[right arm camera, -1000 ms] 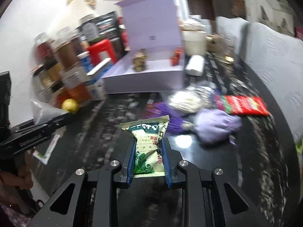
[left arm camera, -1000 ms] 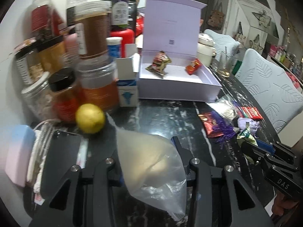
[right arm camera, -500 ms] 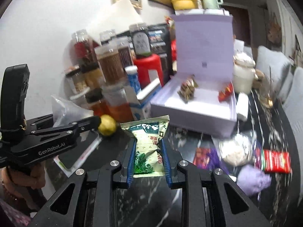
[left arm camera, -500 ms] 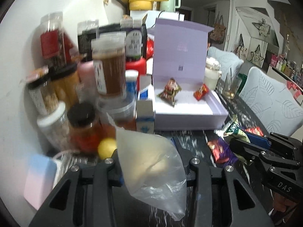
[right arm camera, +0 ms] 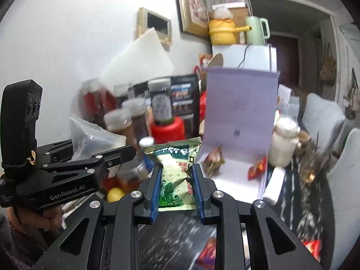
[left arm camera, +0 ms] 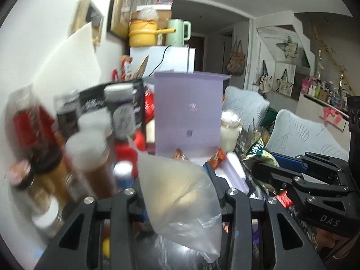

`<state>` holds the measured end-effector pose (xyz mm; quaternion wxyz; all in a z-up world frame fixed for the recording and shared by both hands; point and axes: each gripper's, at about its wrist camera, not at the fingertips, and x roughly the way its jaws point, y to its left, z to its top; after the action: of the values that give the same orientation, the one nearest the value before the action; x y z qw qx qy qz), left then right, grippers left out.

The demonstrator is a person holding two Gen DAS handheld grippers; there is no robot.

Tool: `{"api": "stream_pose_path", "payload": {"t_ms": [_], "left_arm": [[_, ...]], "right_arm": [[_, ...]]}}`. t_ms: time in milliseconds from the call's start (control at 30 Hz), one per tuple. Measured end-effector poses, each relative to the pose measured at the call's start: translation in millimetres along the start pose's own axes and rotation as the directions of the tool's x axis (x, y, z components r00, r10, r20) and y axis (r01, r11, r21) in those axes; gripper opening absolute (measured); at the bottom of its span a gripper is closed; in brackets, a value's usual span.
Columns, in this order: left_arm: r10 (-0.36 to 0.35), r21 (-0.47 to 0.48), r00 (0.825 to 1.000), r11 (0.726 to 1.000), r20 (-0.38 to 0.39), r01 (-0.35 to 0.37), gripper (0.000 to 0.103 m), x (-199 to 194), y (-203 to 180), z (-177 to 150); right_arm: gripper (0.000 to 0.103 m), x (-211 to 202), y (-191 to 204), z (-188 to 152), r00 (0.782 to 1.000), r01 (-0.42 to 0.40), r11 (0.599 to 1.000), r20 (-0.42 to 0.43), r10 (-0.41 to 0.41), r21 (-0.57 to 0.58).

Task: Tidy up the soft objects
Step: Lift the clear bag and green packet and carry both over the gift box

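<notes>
My left gripper (left arm camera: 177, 193) is shut on a clear plastic bag (left arm camera: 182, 204) with something pale inside, held in the air. The same bag (right arm camera: 94, 137) shows in the right wrist view, sticking out of the left gripper (right arm camera: 126, 153). My right gripper (right arm camera: 176, 184) is shut on a green and white snack packet (right arm camera: 177, 175); that packet (left arm camera: 258, 151) also shows at the right of the left wrist view. Ahead stands an open lilac box (right arm camera: 234, 175) with its lid upright. Two small snack packs lie inside, a brown one (right arm camera: 214, 159) and a red one (right arm camera: 257, 167).
Jars and bottles (left arm camera: 67, 148) crowd the left side by the wall, with a lemon (right arm camera: 114, 194) below them. A white jar (right arm camera: 283, 144) and a glass (right arm camera: 311, 164) stand right of the box. Red wrappers (right arm camera: 312, 246) lie on the dark marble table (right arm camera: 301, 211). Grey chairs (left arm camera: 299, 132) stand at the right.
Both grippers have risen from the table with their loads and come nearer the lilac box. The views have tilted up, so wall, shelf and box lid now show more.
</notes>
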<state>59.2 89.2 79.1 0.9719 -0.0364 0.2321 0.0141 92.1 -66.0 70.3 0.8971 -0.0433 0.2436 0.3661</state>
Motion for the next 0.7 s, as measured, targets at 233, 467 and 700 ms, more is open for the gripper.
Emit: {"api": "stream_pose_path", "payload": {"t_ms": [233, 467, 700], "left_arm": [[-0.044, 0.007, 0.998, 0.999, 0.05, 0.044, 0.04, 36.4, -14.9, 45.8], [-0.069, 0.009, 0.994, 0.998, 0.083, 0.068, 0.04, 77.3, -27.4, 81.6], [-0.061, -0.003, 0.997, 0.998, 0.054, 0.061, 0.04, 129.4, -38.6, 90.6]], "right_arm": [[0.026, 3.7, -31.0, 36.9, 0.996, 0.06, 0.998, 0.066, -0.059, -0.013], [0.026, 26.4, -66.3, 66.8, 0.991, 0.112, 0.994, 0.081, -0.11, -0.014], [0.026, 60.9, -105.8, 81.5, 0.988, 0.139, 0.99, 0.055, -0.141, 0.036]]}}
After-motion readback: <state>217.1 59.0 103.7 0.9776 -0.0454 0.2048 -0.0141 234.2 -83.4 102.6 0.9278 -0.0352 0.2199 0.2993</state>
